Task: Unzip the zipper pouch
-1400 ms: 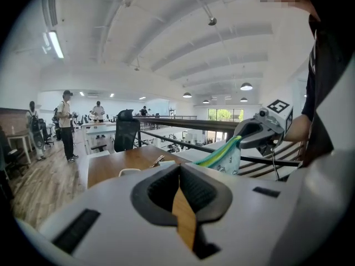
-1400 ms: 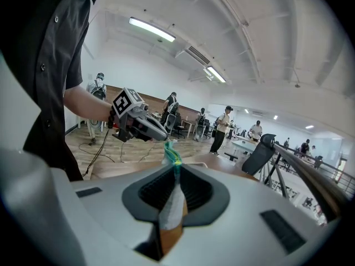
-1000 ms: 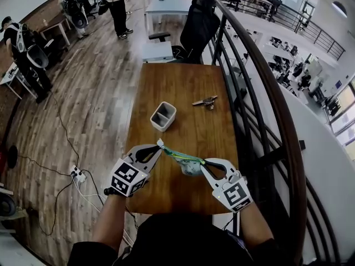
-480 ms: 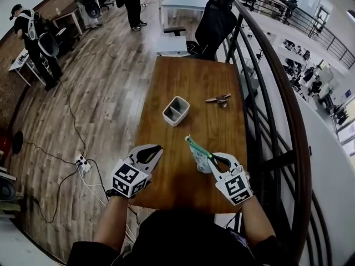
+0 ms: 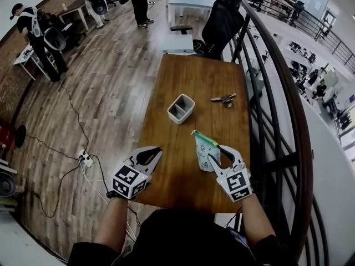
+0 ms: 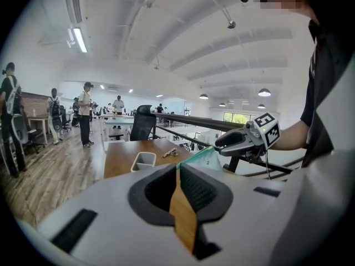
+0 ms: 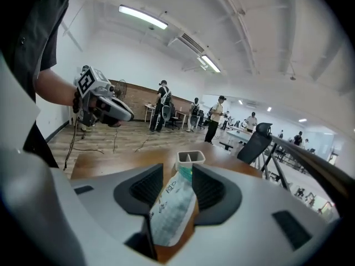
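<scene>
Now, in the head view the left gripper hovered over the near edge of the long brown wooden table, its jaws clenched on nothing. Across from it, the right gripper had its tips around the pale blue-green plastic zipper pouch, which stood upright on the table with its green zip strip on top. Further up the table sat a small grey two-compartment holder and, to its right, a small dark metal object.

Over to the left gripper view: the jaws met flat together with only bare wood showing beyond them, so the left gripper was empty. The pouch showed just past its tips, at the nose of the right gripper, and the holder stood behind.

Then the right gripper view: the jaws of the right gripper had just been opening and stood released, with the pouch leaning in the gap between them, printed side up, not pinched. The holder stood straight ahead, and the left gripper hung off to the left.
</scene>
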Tool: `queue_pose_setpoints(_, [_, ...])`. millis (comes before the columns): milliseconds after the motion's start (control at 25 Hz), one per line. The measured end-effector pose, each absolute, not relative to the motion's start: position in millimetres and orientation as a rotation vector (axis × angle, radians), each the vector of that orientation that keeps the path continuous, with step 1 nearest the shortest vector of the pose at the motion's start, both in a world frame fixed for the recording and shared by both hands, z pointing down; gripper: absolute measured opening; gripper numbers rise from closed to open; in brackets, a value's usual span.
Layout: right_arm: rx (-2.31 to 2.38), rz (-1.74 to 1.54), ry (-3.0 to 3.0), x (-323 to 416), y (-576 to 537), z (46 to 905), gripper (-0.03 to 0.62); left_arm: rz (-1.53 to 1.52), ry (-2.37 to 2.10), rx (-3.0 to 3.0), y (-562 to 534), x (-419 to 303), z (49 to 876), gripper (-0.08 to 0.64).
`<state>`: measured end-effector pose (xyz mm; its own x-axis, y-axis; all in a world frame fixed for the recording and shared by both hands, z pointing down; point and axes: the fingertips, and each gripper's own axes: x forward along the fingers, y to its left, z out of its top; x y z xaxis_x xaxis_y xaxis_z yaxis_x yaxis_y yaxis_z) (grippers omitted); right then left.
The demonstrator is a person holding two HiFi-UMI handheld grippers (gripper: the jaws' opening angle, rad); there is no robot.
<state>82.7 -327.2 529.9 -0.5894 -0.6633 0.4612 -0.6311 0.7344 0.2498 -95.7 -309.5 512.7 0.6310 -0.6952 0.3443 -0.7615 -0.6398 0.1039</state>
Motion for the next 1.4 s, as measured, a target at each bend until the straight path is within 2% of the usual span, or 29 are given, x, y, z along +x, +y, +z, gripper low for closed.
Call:
queue_pose_setpoints(480, [1.048, -0.105, -2.434, 108.2, -300.5, 505.4, 0.139, 0.318, -1.264, 2.636, -295.3, -82.9, 496.5, 0.018])
queue_pose_setpoints(760, [1.227, -0.058, -2.532, 150.0, -269.2, 458.6, 0.085, 0.145, -1.415, 2.633, -280.2, -70.3, 460.3, 0.017])
queue_pose_setpoints(1040, [1.345, -0.017, -2.624, 186.2, -224.1, 430.6, 0.004, 0.015, -1.543, 2.618, -234.7, -59.9, 425.3, 0.017])
queue_pose_setpoints(1400, [1.427, 0.024, -2.705, 194.6, -202.2, 411.9, -0.008, 0.017, -1.554, 2.631, -205.0, -64.1, 412.8, 0.017])
